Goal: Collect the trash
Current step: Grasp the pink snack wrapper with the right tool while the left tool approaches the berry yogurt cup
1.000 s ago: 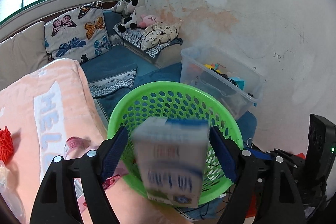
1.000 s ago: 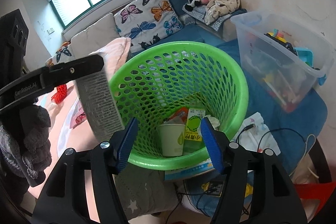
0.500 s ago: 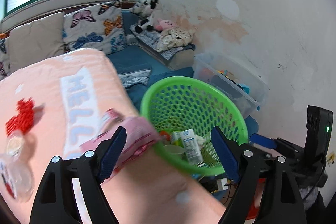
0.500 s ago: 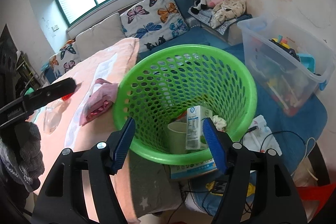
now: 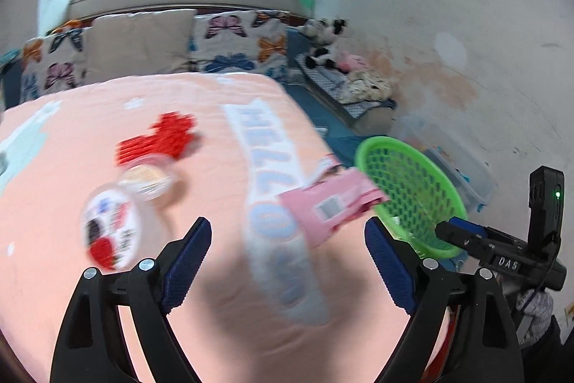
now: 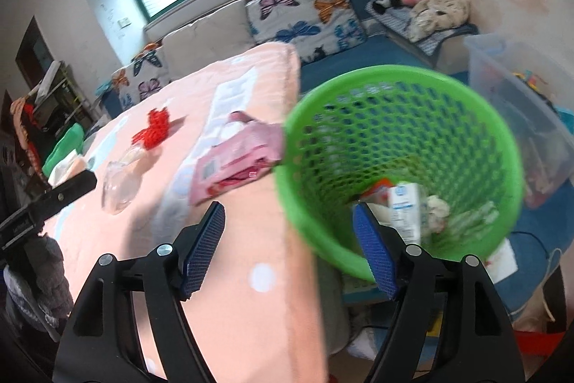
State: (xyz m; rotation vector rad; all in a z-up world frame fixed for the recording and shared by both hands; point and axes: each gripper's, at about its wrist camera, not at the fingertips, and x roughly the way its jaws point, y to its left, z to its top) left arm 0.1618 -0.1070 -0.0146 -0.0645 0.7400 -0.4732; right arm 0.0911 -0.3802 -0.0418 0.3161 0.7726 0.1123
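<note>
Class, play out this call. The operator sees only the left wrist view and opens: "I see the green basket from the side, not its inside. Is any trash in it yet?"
Observer: Yes. The right wrist view looks down into the green basket: a white-and-blue carton stands among other scraps at the bottom.
Operator: Is the right gripper carrying anything?
Observer: No. The right gripper is open; its jaws have just been opening, and nothing is between them.
Operator: Is the pink packet inside the basket?
Observer: No. The pink packet lies on the peach cover, one end by the basket's rim.
</note>
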